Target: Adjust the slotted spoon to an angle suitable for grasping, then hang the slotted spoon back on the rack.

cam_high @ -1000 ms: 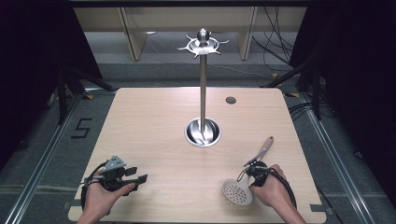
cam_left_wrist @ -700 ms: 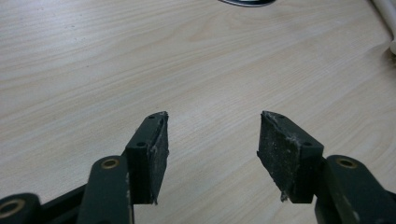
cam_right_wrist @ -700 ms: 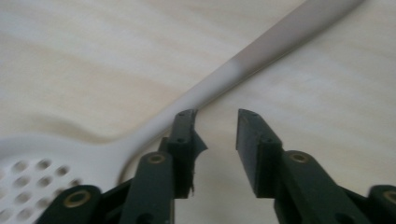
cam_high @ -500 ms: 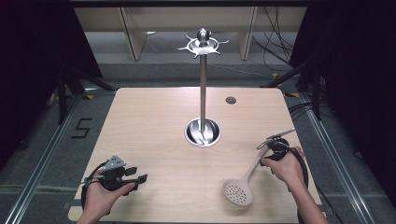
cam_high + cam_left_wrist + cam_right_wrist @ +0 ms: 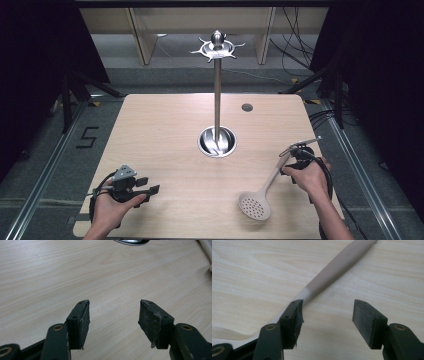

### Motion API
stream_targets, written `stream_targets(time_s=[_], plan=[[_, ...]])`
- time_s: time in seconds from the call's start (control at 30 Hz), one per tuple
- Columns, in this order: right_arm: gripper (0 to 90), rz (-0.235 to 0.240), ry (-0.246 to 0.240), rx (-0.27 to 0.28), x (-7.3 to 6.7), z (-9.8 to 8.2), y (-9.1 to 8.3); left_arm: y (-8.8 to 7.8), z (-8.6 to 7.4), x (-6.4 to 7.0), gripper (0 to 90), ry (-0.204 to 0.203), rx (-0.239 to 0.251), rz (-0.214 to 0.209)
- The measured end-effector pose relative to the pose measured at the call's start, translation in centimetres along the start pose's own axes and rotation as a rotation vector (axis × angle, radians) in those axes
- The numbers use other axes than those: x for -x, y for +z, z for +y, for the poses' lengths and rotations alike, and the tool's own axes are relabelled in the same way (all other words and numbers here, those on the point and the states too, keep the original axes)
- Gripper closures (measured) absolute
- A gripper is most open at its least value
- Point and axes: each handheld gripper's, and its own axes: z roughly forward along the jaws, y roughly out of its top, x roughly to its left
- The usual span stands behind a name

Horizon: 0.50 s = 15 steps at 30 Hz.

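The slotted spoon [image 5: 261, 192] lies flat on the wooden table [image 5: 165, 130] at the lower right of the high view, perforated head toward the bottom edge, handle angling up to the right; the right gripper [image 5: 299, 150] sits by the handle's tip, its jaws having just been opening, now spread wide with nothing pressed between them; in the right gripper view the handle [image 5: 337, 267] runs from behind the left jaw up to the top right, bare wood in the gap; the left gripper [image 5: 145, 187] rests at lower left, jaws apart and empty; the utensil stand [image 5: 217, 90] rises at centre.
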Motion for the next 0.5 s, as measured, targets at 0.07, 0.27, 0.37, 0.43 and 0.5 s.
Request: stream_targets(time_s=[0.07, 0.27, 0.37, 0.43, 0.5], plan=[[41.3, 0.0, 0.011, 0.005, 0.1, -0.1, -0.3, -0.2, -0.1, 0.0, 41.3, 0.006, -0.001, 0.007], [41.5, 0.019, 0.069, 0.009, 0.6, 0.0, -0.4, -0.3, -0.1, -0.3, 41.4, 0.003, -0.005, 0.012], [44.9, 0.04, 0.115, 0.006, 0.7, 0.4, -0.2, -0.1, 0.0, -0.4, 41.4, 0.015, -0.016, 0.014], [45.6, 0.035, 0.078, 0.005, 1.2, 0.8, -0.1, 0.1, 0.1, -0.2, 41.4, 0.0, -0.004, 0.014], [45.6, 0.038, 0.116, 0.01, 1.2, 1.1, 0.0, 0.0, 0.2, -0.2, 41.4, 0.013, -0.014, 0.019]])
